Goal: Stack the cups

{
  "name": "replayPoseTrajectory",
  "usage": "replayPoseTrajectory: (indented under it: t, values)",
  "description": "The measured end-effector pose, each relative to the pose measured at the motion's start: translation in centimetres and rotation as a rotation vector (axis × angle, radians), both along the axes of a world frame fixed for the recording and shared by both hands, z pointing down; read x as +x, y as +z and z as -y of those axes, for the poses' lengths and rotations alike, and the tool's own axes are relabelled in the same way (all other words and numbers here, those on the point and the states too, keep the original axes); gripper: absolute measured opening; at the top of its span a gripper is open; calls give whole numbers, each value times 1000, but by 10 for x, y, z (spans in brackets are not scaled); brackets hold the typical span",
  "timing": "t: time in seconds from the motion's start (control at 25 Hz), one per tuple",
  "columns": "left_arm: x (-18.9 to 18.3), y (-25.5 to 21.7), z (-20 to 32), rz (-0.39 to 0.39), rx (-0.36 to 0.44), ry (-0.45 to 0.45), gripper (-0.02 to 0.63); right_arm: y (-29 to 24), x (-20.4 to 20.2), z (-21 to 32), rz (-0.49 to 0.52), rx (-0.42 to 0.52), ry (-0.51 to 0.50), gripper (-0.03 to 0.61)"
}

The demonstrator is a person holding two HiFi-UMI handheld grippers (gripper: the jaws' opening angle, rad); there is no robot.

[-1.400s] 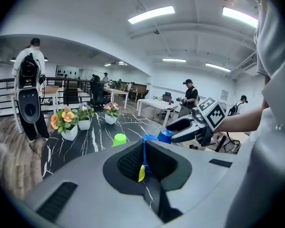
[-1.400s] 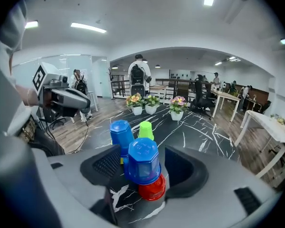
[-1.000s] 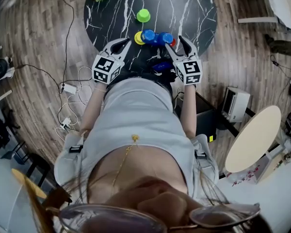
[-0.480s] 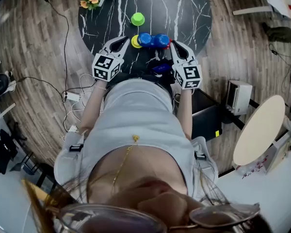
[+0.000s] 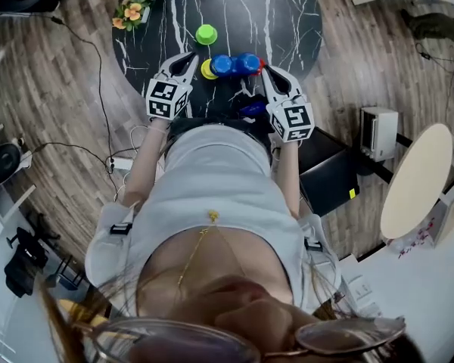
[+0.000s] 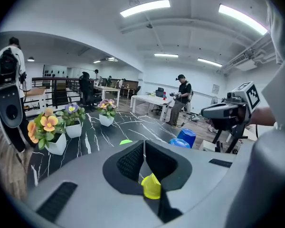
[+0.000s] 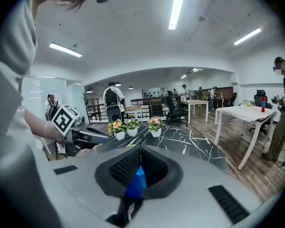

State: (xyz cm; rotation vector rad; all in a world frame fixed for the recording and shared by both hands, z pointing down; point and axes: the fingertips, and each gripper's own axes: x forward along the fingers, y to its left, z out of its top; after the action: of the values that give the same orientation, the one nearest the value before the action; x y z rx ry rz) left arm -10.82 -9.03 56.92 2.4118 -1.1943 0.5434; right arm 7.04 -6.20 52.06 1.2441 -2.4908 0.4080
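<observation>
Left gripper [image 6: 143, 144] is pinched on the yellow cup [image 6: 151, 186], by its rim, it seems. Right gripper [image 7: 140, 150] has just been closing and now clamps a blue cup [image 7: 135, 184]. Both cups are at the near side of the table [image 5: 287, 13], and the green cup [image 5: 206, 33] stands farther back.

Near rim crowded, upper right open
A yellow cup [image 5: 209, 68] and blue cups [image 5: 222, 65] are forming a row at the black table's [image 5: 287, 21] near rim, barring a straight reach; a green cup [image 5: 206, 33] is standing beyond, flower pots [image 5: 132, 10] are lining the upper left, and bare marble is lying open at upper right.
</observation>
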Motion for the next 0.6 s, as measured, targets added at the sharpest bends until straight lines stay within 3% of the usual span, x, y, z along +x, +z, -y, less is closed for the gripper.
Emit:
replayPoseTrajectory:
  t: [0.6]
  values:
    - [-1,43,46,94,-38,104,38,9,8,-19,-38,-33,118,20]
